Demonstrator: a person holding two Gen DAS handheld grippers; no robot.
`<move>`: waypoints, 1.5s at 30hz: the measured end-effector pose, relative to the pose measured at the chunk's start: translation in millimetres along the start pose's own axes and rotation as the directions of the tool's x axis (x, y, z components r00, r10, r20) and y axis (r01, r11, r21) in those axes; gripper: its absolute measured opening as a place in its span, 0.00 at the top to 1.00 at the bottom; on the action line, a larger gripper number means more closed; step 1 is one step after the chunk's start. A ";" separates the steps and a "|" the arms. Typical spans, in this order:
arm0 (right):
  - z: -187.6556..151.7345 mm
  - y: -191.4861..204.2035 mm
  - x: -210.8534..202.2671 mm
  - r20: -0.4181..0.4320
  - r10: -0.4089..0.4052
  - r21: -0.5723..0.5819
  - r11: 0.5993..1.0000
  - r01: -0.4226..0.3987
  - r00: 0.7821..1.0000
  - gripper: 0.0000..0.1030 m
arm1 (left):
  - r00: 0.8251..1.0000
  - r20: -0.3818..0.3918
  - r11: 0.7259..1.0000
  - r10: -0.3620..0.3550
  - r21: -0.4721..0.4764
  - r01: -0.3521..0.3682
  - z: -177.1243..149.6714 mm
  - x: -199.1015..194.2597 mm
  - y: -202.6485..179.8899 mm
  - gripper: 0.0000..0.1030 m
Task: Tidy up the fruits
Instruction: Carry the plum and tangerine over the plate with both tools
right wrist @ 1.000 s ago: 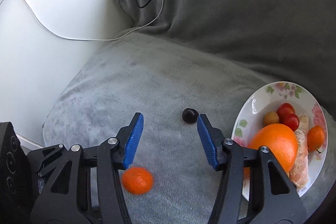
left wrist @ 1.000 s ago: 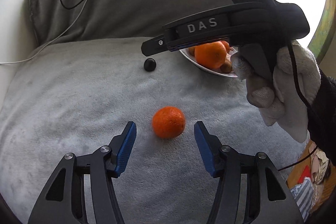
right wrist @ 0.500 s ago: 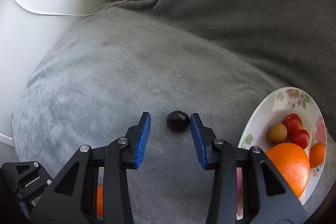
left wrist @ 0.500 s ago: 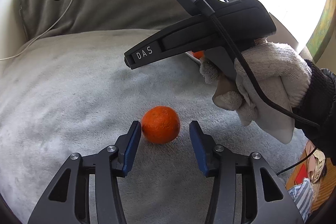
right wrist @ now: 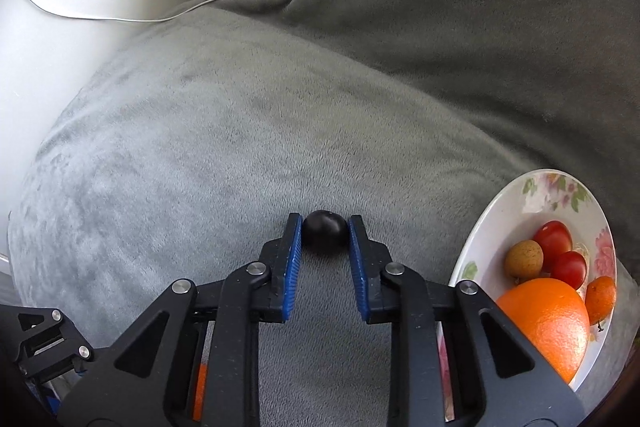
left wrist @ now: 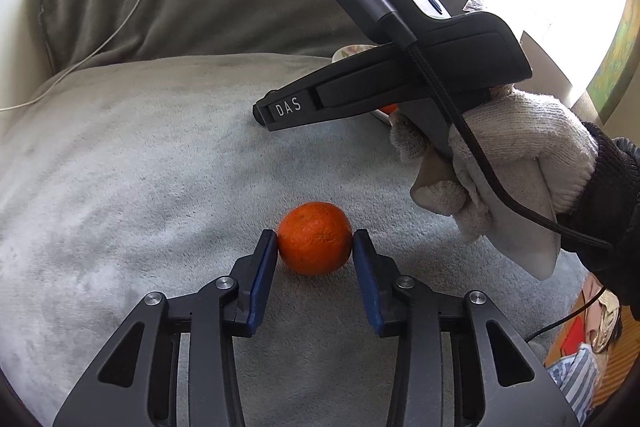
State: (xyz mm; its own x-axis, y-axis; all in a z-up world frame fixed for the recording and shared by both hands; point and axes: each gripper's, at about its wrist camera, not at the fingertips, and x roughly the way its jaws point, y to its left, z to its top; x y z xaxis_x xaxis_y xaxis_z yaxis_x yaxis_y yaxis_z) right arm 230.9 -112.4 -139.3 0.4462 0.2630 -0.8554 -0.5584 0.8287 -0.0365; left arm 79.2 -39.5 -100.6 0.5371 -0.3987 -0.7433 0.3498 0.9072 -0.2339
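A: Left wrist view first. We saw the left tool [left wrist: 315, 247] pinching the mandarin [left wrist: 314, 238], both blue pads touching its sides, fruit resting on the grey blanket [left wrist: 140, 179].

B: Agreed. We also logged the right tool's black body marked "DAS" above it, held by the gloved right hand [left wrist: 516, 163]. A sliver of the plate [left wrist: 352, 51] showed behind that body, near the sofa back.

A: Right wrist view. We saw the right tool [right wrist: 325, 235] closed on the dark plum [right wrist: 324, 231], pads against both sides, plum down on the blanket.

B: Yes. The floral plate sat just right of the tool and held a big orange [right wrist: 548, 323], two cherry tomatoes [right wrist: 560, 251], a small tan fruit [right wrist: 523, 259] and a small mandarin-like fruit [right wrist: 601, 299]. A white cable [right wrist: 160, 17] ran along the blanket's far edge.
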 end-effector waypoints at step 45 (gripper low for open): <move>-84.7 -150.6 -123.6 0.157 -0.123 0.265 0.961 0.078 0.980 0.77 | 0.990 0.086 0.992 -0.110 0.067 0.104 143.2 55.0 -43.0 0.64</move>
State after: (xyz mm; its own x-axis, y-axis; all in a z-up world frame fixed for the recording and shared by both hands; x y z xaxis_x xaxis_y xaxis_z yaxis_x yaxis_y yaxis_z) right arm 200.7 -311.6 -71.8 0.6160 0.2337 -0.7523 -0.3168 0.9478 0.0350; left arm 203.7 -119.7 -41.7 0.5594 -0.5060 -0.6565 0.4543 0.8496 -0.2678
